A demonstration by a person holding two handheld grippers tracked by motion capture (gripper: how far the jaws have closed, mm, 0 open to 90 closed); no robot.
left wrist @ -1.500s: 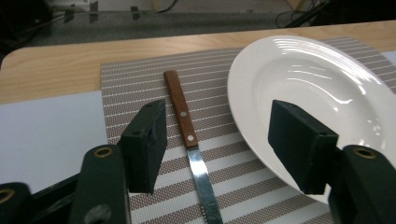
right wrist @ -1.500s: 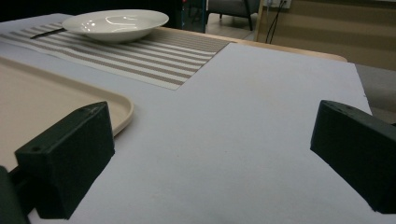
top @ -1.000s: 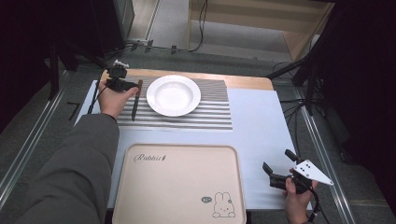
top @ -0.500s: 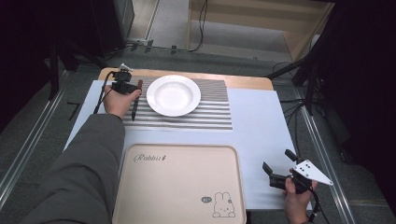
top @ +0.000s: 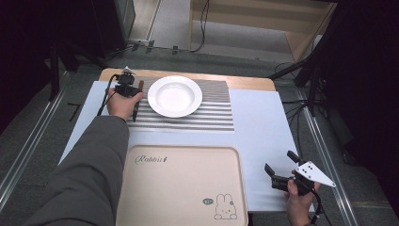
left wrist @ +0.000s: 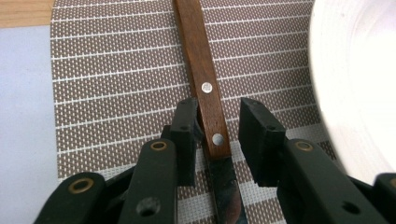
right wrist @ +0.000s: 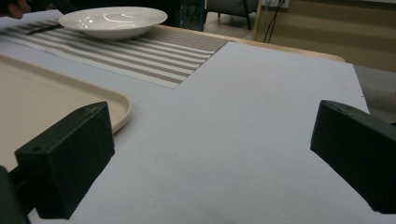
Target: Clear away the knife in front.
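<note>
We see the left gripper [left wrist: 216, 135] lower than before, its jaws just closing around the knife [left wrist: 205, 93] beside the plate [left wrist: 359, 79], a gap remaining; the right gripper [right wrist: 210, 154] gapes wide over bare table [right wrist: 261, 116].

A grey sleeve [top: 89, 174] covers the person's left arm. Both grippers are black: the left gripper [left wrist: 215, 135] has blocky square pads and brass-ringed pivot screws, and a black cable trails from it; the right gripper [top: 278, 165] carries a grey three-cornered plate dotted with small holes
</note>
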